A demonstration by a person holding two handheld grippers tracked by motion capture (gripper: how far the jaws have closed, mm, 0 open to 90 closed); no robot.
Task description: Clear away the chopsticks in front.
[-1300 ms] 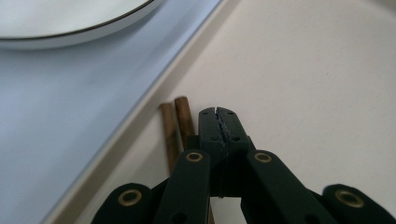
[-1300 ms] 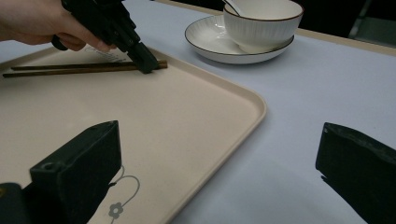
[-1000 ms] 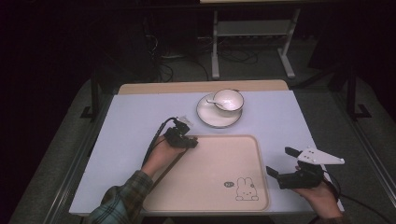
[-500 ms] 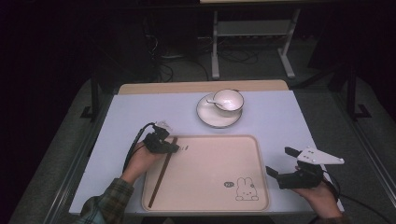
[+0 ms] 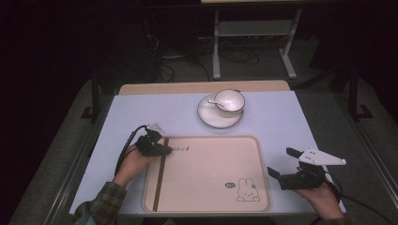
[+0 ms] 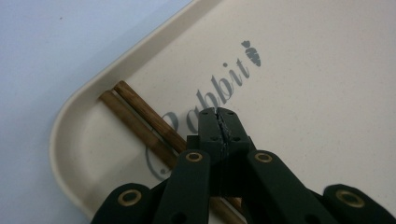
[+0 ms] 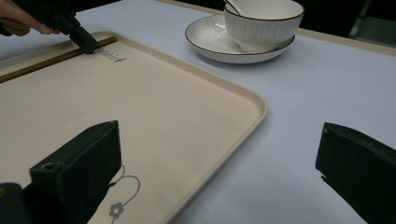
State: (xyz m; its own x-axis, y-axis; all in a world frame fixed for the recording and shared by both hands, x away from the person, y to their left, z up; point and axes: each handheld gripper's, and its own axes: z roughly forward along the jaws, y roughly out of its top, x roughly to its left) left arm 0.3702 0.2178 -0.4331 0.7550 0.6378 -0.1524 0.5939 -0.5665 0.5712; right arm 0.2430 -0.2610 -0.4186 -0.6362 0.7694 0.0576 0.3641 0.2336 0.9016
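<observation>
A pair of brown chopsticks lies side by side in the beige rabbit tray, along its left rim. My left gripper rests over their far end at the tray's back left corner. Its jaws are shut, with the chopsticks passing under them and nothing between the tips of the left gripper. My right gripper is open and empty, low over the table by the tray's right rim. In the right gripper view, the right gripper straddles the tray edge.
A white bowl with a white spoon in it stands on a white saucer behind the tray. The table's far edge is a wooden strip. A rabbit drawing marks the tray's front right.
My left gripper has moved left from the tray's back edge, and the chopsticks have gone from slanting in its grip to lying along the tray's left rim. The right gripper has stayed put.
</observation>
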